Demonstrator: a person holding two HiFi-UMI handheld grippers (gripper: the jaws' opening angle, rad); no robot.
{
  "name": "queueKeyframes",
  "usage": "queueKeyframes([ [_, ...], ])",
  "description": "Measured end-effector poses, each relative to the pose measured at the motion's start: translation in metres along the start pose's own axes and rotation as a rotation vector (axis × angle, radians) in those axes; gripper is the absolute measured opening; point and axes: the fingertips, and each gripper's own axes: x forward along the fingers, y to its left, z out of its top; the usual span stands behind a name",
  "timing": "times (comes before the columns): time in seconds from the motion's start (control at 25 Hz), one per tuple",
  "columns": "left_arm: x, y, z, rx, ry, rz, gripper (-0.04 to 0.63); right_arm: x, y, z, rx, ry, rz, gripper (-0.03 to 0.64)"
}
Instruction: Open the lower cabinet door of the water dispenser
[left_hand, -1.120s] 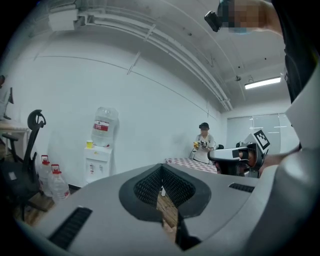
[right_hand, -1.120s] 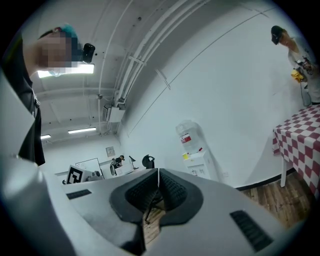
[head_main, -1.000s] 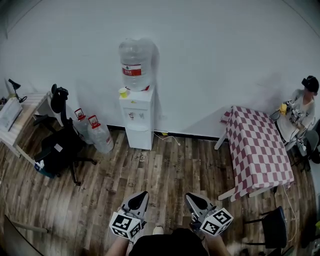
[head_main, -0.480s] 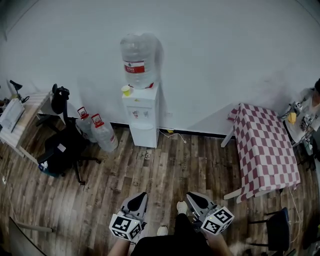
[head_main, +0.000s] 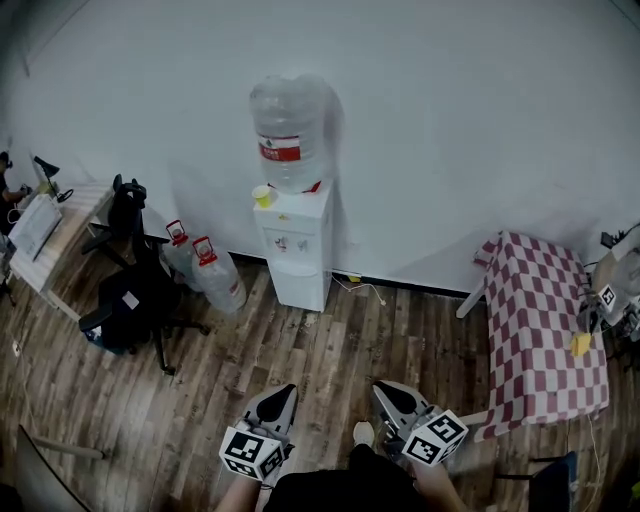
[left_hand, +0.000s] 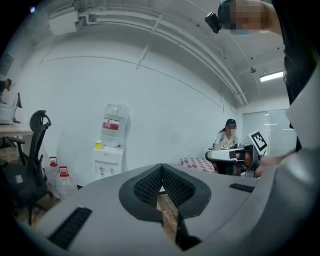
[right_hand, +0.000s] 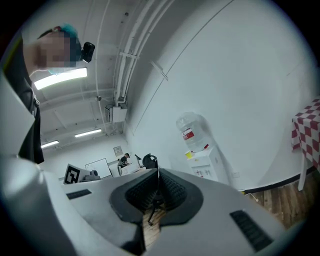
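White water dispenser (head_main: 297, 255), two floor bottles (head_main: 220, 278), left tongs (head_main: 284, 390), right tongs (head_main: 384, 389), both closed empty.

The head view looks steeply down from high up, with the dispenser (head_main: 296, 250) far off against the wall (head_main: 450, 120). Both gripper views look roughly level along their jaws, and both share that distant dispenser.

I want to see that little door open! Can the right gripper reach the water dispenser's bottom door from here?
Probably not yet: the right gripper is well short of the lower door, with wooden floor between. Nothing blocks the way, though.
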Motion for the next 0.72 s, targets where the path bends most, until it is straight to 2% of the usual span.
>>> queueKeyframes([
  [0.2,0.043,0.011,0.024,0.015,-0.039,0.062,0.014,0.023,-0.041,0.026,-0.007,0.013,0.051,0.025],
  [0.52,0.108,0.010,0.044,0.011,-0.040,0.132,0.014,0.050,-0.106,0.062,-0.014,0.052,0.122,0.024],
  [0.72,0.142,0.007,0.044,0.005,-0.025,0.171,0.014,0.057,-0.140,0.069,0.000,0.078,0.162,0.024],
])
